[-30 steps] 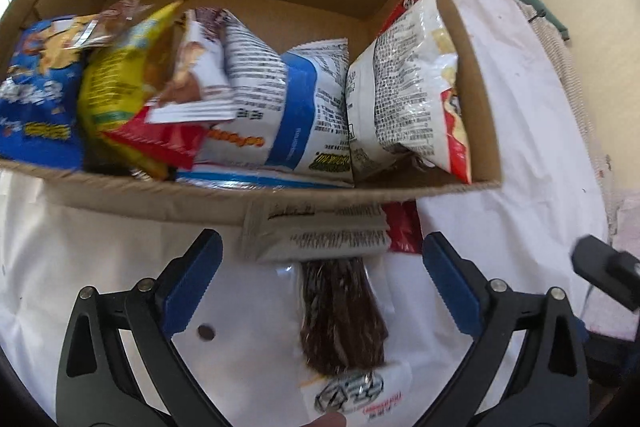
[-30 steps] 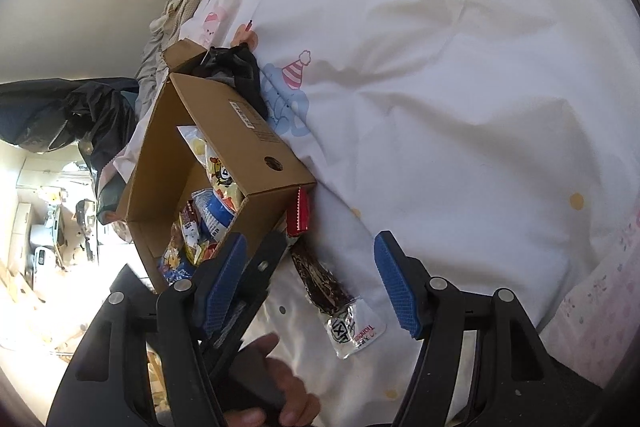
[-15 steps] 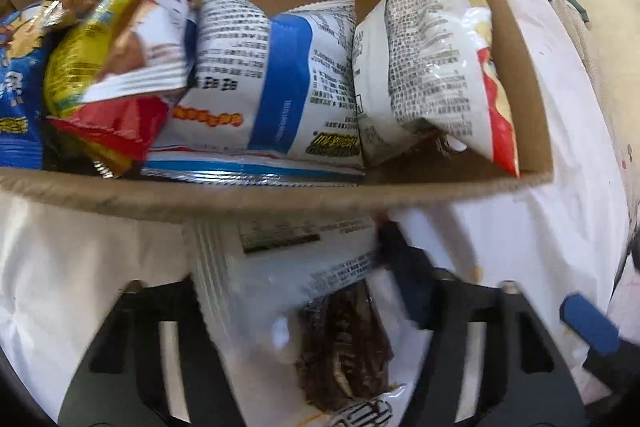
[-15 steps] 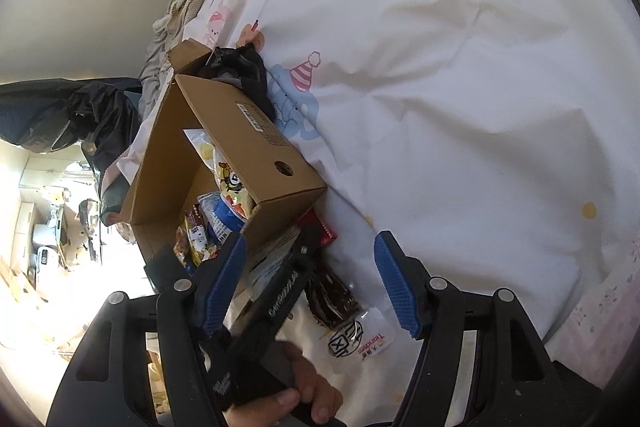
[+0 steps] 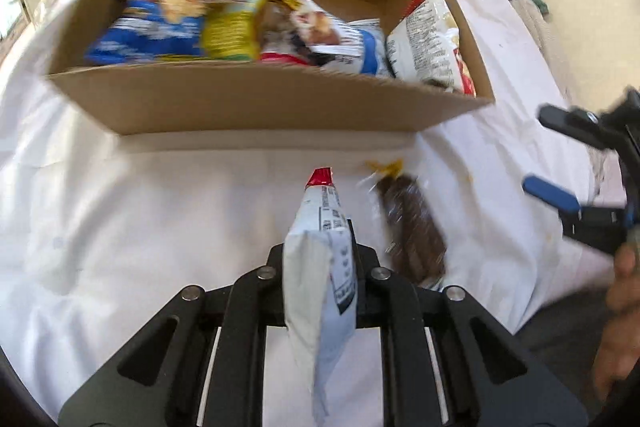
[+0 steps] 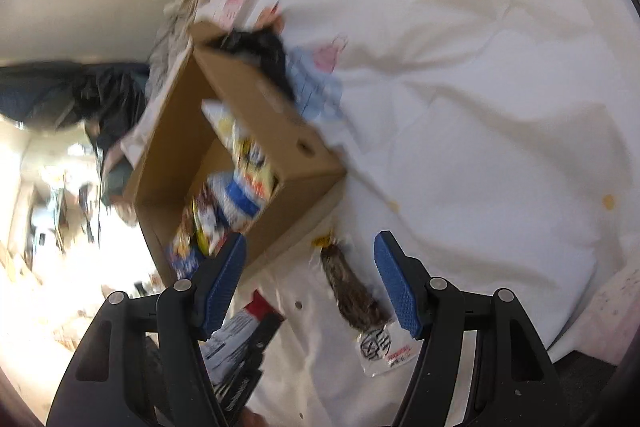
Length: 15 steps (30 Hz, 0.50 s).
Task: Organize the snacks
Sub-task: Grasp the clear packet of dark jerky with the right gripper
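Observation:
My left gripper point(image 5: 320, 247) is shut on a white snack packet with a red end point(image 5: 322, 267) and holds it above the white sheet, short of the cardboard box point(image 5: 256, 99). The box holds several snack bags point(image 5: 240, 23). A clear packet of dark brown snack point(image 5: 412, 227) lies on the sheet to the right of the held packet. My right gripper point(image 6: 310, 283) is open and empty, hovering over that brown packet point(image 6: 354, 295); it also shows at the right edge of the left wrist view point(image 5: 552, 191). The held packet shows in the right wrist view point(image 6: 240, 331).
A white bedsheet point(image 6: 480, 87) with small printed figures covers the surface. A dark cloth point(image 6: 260, 47) lies at the box's far end point(image 6: 224, 39). A wall and a dark bag point(image 6: 72, 87) are beyond the bed. A bare hand point(image 5: 620, 307) holds the right gripper.
My left gripper closed on the white packet, lifted it and drew back from the box. The right gripper shifted over the brown packet.

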### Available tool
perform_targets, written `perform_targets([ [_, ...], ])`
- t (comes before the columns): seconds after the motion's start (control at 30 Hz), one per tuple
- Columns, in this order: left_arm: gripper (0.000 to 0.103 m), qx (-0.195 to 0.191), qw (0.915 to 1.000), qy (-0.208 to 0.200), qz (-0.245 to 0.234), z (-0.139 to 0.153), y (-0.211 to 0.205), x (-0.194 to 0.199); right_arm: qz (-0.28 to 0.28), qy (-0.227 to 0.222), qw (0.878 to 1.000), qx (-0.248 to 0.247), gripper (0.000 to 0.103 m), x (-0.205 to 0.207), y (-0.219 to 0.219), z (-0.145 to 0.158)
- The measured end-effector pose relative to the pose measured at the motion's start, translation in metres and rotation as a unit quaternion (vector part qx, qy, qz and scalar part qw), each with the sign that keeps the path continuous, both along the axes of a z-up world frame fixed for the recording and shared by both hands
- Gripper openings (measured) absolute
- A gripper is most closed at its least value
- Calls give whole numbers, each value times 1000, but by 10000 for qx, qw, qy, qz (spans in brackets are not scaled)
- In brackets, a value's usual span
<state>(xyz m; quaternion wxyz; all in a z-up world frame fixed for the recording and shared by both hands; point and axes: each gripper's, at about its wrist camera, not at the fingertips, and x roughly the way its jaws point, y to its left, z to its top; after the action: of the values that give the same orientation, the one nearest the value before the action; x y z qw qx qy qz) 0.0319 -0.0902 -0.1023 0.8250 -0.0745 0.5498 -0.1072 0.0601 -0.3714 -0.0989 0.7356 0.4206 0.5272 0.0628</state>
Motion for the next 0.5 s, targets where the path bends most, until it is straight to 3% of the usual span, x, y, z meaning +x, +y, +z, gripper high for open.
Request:
perform_targets([
  [0.13, 11, 235, 9997, 102, 6, 20, 25, -14, 652, 163, 9966, -473, 69, 3, 32, -6],
  [0.27, 11, 531, 9986, 61, -29, 40, 35, -16, 1265, 401, 9843, -1163, 80, 5, 64, -19],
  [0.37, 11, 728, 9973, 22, -38, 52, 41, -16, 1809, 557, 9637, -1884, 85, 8, 95, -32],
  [0.5, 12, 883, 9958, -221, -47, 61, 48, -19, 2547, 607, 9207, -2895, 88, 9, 139, -47],
])
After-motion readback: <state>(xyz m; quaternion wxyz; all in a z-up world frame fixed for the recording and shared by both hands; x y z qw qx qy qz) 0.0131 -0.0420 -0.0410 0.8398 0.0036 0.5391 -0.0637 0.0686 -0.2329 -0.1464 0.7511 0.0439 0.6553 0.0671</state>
